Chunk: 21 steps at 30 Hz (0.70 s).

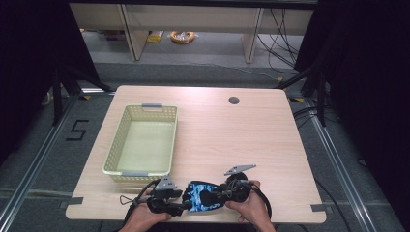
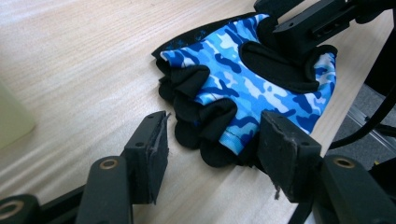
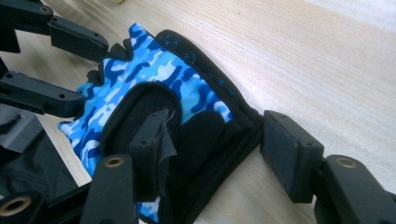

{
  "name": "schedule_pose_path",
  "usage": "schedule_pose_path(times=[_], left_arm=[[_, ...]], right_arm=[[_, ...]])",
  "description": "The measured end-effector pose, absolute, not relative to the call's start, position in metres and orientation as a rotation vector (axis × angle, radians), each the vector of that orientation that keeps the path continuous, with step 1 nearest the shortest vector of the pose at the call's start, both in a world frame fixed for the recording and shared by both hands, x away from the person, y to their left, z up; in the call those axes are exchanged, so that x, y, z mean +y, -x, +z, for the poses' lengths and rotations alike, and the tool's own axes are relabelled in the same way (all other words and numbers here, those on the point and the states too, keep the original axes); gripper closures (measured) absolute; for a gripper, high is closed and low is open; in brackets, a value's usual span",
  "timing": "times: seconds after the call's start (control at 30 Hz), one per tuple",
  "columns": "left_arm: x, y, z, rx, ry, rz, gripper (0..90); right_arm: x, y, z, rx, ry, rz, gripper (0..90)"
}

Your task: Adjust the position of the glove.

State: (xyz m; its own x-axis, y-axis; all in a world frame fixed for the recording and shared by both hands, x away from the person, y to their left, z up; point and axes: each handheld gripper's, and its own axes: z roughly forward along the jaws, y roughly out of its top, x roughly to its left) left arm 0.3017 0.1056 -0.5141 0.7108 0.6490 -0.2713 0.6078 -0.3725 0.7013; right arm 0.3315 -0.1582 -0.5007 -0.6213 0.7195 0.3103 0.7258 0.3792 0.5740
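two grippers meet over one fingerless glove (image 1: 203, 195) at the near edge of the table (image 1: 232, 140). the glove lies flat on the pale wood-grain top, between the left gripper (image 1: 186, 205) and the right gripper (image 1: 220, 193). its cloth is a blue, white and navy camouflage print, smooth and stretchy-looking, with matte black padded patches on the palm and black hems around the short finger stubs; a black edge strip carries a scatter of small blue marks, too small to read as writing.

in the left gripper view, the left gripper (image 2: 212, 140) has its jaws spread, with the glove's (image 2: 243, 79) finger stubs lying just ahead of and between the tips; the right-hand pad sits beside the blue edge, and i cannot tell if it touches. the pads are black foam, frayed and torn at the edges.

in the right gripper view, the right gripper (image 3: 217, 135) also stands spread, straddling the wrist end of the glove (image 3: 154, 74): the left pad rests over the black palm patch, the right pad just beside the black cuff edge, not pinching it.

beyond the fingers on the left side stands a pale yellow-green plastic basket (image 1: 116, 140), rectangular, with perforated lattice walls and grey handles. a painted "5" (image 1: 77, 129) marks the floor beside the table.
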Motion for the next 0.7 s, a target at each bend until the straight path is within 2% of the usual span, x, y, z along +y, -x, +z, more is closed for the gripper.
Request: schedule_pose_path(times=[0.1,0.27,0.37,0.4,0.43,0.57,0.63,0.67,0.7], left_arm=[[0.102,-0.304,-0.514,0.932,-2.104,0.080,42.3],[0.093,-0.303,-0.513,0.879,-2.156,0.117,47.9],[0.093,-0.302,-0.515,0.895,-2.115,0.088,58.6],[0.092,-0.302,-0.516,0.881,-2.111,0.096,66.2],[0.092,-0.301,-0.517,0.866,-2.114,0.100,69.8],[0.092,-0.300,-0.518,0.874,-2.104,0.106,75.0],[0.090,-0.298,-0.519,0.880,-2.092,0.109,76.4],[0.090,-0.297,-0.519,0.881,-2.087,0.107,76.9],[0.091,-0.298,-0.519,0.884,-2.097,0.104,77.2]], right_arm=[[-0.159,-0.333,-0.501,-2.587,1.362,-1.092,49.1],[-0.160,-0.332,-0.501,-2.594,1.353,-1.095,52.0],[-0.161,-0.332,-0.501,-2.572,1.370,-1.082,54.3],[-0.162,-0.334,-0.502,-2.574,1.342,-1.100,56.1],[-0.162,-0.333,-0.502,-2.558,1.352,-1.107,57.0],[-0.165,-0.331,-0.505,-2.523,1.369,-1.158,61.8],[-0.165,-0.329,-0.505,-2.523,1.374,-1.166,66.1],[-0.165,-0.329,-0.505,-2.529,1.368,-1.179,76.3],[-0.167,-0.328,-0.505,-2.469,1.346,-1.237,79.9]])
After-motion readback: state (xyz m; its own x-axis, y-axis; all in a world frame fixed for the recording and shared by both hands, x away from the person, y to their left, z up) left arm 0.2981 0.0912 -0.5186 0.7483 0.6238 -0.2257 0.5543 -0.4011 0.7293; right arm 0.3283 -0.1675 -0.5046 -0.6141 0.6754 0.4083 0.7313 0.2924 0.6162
